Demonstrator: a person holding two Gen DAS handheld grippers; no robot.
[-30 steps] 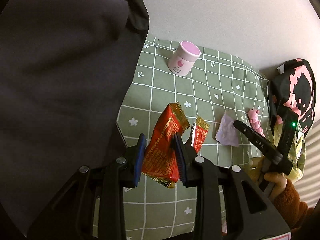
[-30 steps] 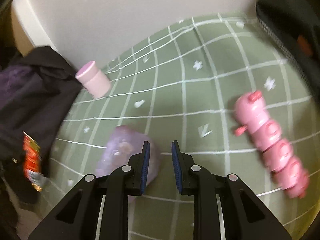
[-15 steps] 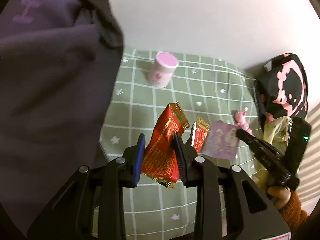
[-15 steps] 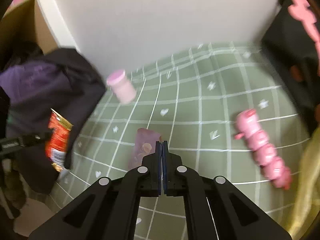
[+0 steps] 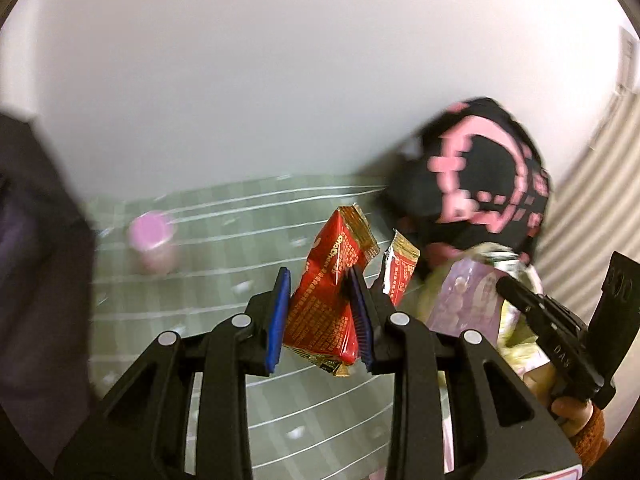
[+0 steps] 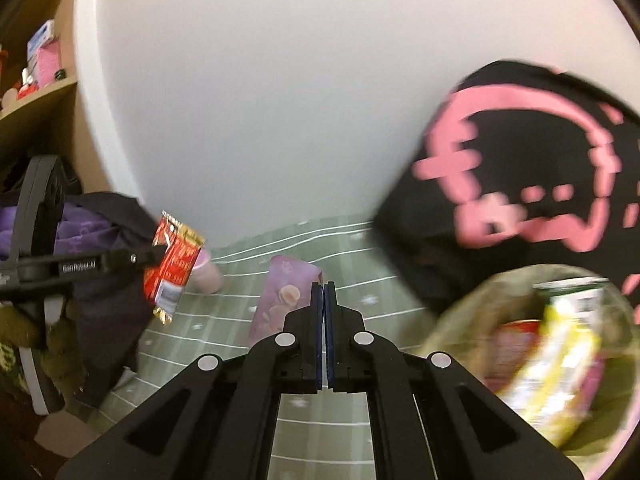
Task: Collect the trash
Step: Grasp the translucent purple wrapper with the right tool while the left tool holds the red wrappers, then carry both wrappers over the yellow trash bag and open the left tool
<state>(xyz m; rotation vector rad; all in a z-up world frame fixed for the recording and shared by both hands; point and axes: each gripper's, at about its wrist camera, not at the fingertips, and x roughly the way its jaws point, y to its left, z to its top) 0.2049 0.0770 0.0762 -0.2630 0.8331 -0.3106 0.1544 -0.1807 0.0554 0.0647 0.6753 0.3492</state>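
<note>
overhead, left tongs (image 5: 320, 312) pinch red wrappers (image 5: 328, 300); right tongs (image 6: 324, 320) clamp purple wrapper (image 6: 280, 300).

Your two wrist views were lit softly and evenly, with no hard shadows and no clear source; the white wall (image 5: 280, 80) read as a flat, pale grey. Motion blur smeared most of the scene: the pink jar (image 5: 152, 240), the green checked sheet (image 5: 224, 280) and the black-and-pink bag (image 6: 532, 184) were all streaked. Your left hand-held gripper (image 5: 320, 312) and right hand-held gripper (image 6: 324, 324) stayed sharp. Fisheye bending curved the grid lines, and dark vignetting closed the corners.
</note>
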